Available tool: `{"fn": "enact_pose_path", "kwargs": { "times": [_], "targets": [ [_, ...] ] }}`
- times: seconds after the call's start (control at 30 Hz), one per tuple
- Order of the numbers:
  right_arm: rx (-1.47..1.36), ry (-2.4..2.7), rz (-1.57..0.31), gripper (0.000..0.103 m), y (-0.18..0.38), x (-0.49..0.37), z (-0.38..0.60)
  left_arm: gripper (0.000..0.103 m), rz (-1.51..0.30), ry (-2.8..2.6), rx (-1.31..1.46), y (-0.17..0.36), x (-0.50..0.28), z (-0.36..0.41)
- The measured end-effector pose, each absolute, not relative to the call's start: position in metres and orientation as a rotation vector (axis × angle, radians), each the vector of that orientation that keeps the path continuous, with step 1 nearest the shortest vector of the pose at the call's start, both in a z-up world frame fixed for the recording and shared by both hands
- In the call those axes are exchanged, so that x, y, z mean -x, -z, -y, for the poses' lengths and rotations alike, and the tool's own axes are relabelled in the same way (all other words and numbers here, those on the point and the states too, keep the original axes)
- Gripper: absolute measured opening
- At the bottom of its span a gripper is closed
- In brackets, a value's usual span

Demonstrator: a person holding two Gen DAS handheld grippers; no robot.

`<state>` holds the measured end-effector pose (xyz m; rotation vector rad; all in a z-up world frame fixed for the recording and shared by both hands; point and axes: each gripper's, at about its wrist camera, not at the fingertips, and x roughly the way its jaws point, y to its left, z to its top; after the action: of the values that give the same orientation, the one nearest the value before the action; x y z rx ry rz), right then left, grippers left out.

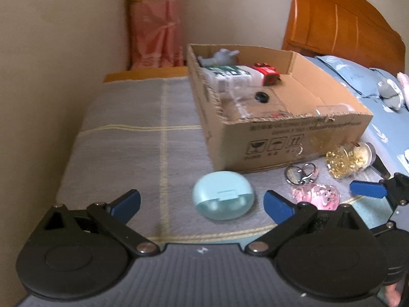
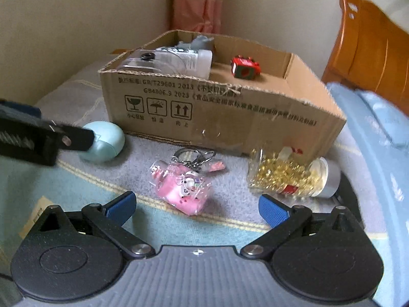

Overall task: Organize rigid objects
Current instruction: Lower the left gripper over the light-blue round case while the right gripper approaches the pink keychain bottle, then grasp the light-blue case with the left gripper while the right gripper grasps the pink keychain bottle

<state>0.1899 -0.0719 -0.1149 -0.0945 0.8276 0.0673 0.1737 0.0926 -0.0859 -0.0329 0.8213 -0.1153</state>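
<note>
Grey checked bedding [image 1: 133, 138] is seen beneath both claws. Nearest, the left gripper [image 1: 202, 202] is spread wide with the mint case [image 1: 223, 195] lying between its fingers, and the right gripper [image 2: 196, 206] is likewise wide around the pink keychain [image 2: 184, 186]. Farther off, the pin jar [image 2: 294, 176] lies just beside the cardboard box [image 2: 225, 112].

Our left gripper [image 1: 202, 203] and right gripper [image 2: 196, 206] look alike: blue ribbed pads [image 2: 272, 211] on matte black linkage arms, silver pivot screws [image 2: 139, 250], round black discs either side, and a grey ribbed body carrying a small white mark in its middle
</note>
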Motion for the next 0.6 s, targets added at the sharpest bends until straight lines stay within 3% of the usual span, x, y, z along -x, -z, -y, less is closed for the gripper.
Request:
{"fn": "enact_pose_path", "kwargs": {
  "times": [0.23, 0.43, 0.6],
  "targets": [
    [0.052, -0.024, -0.845, 0.103, 0.12, -0.184, 0.077, 0.098, -0.865, 0.105, 0.003, 0.107, -0.193, -0.083],
    [0.009, 0.026, -0.848, 0.103, 0.119, -0.179, 0.084, 0.063, -0.85, 0.166, -0.016, 0.105, -0.189, -0.075],
    [-0.024, 0.027, -0.854, 0.103, 0.116, -0.18, 0.077, 0.06, -0.841, 0.177, -0.023, 0.105, -0.186, -0.081]
  ]
}}
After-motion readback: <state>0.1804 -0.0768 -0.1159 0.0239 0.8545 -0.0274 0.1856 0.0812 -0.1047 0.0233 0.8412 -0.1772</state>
